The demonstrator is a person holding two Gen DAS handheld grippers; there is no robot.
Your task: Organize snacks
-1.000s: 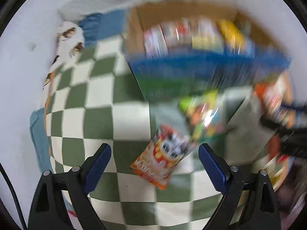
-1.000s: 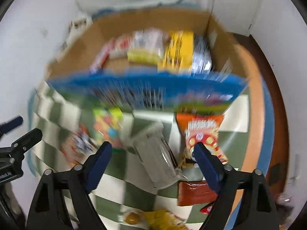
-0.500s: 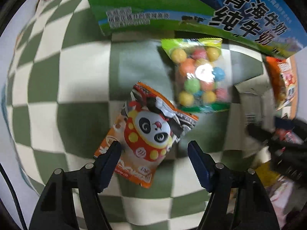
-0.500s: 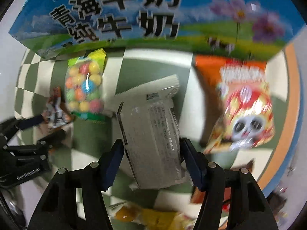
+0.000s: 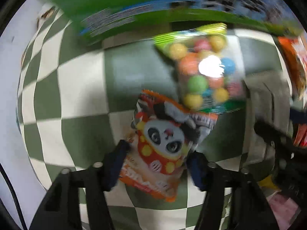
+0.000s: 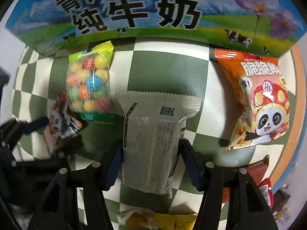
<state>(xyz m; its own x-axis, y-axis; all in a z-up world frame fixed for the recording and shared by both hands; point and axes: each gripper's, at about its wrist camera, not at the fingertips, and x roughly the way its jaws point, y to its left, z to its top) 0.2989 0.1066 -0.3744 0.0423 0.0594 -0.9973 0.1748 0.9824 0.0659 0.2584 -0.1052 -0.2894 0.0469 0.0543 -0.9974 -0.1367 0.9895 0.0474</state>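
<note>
An orange panda snack bag (image 5: 163, 145) lies on the green-and-white checked cloth (image 5: 76, 88). My left gripper (image 5: 158, 159) has its fingers on both sides of it, pressing its edges. A silver foil packet (image 6: 151, 143) lies face down between the fingers of my right gripper (image 6: 151, 164), which touch its sides. A clear bag of coloured candy balls (image 5: 203, 71) lies just beyond; it also shows in the right wrist view (image 6: 90, 84). The left gripper and its panda bag (image 6: 57, 122) appear at the left of the right wrist view.
A milk carton box (image 6: 153, 13) with blue and green print stands right behind the snacks. A second orange panda bag (image 6: 262, 103) lies at the right. A yellow wrapped snack (image 6: 163, 218) and a red packet (image 6: 262, 178) lie near the front. The table's orange edge (image 6: 299, 95) curves at the right.
Both grippers have moved down and forward onto their snacks and the jaws have narrowed. The left fingers now squeeze the panda bag; the right fingers now touch the silver packet.
</note>
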